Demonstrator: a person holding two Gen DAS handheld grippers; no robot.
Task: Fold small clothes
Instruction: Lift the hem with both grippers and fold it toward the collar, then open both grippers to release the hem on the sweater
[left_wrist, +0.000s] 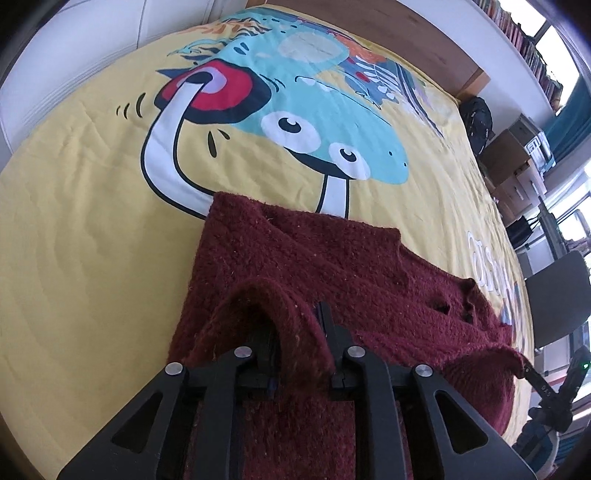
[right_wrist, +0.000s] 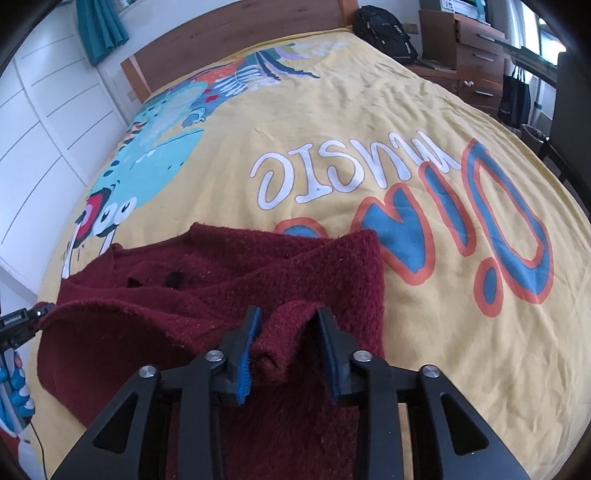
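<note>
**Burgundy knit laid over itself, hem corners about to be let go**

Burgundy wool, thick and fuzzy: the small sweater (left_wrist: 332, 266) lies on the yellow cartoon bedspread (left_wrist: 92, 221), its near hem carried over the body in a fold. The left gripper (left_wrist: 301, 343) pinches a ridge of that hem, jaws nearly together, though the cloth drapes over the tips and hides the pads (so how firm the bite is I can't quite say). The right gripper (right_wrist: 288, 332) stands spread, blue pads clear of the rolled corner that sits loose between them. By my reading the fold is being set down. Next the left jaws need to part too, then both tools should back out low without dragging the knit.
</note>
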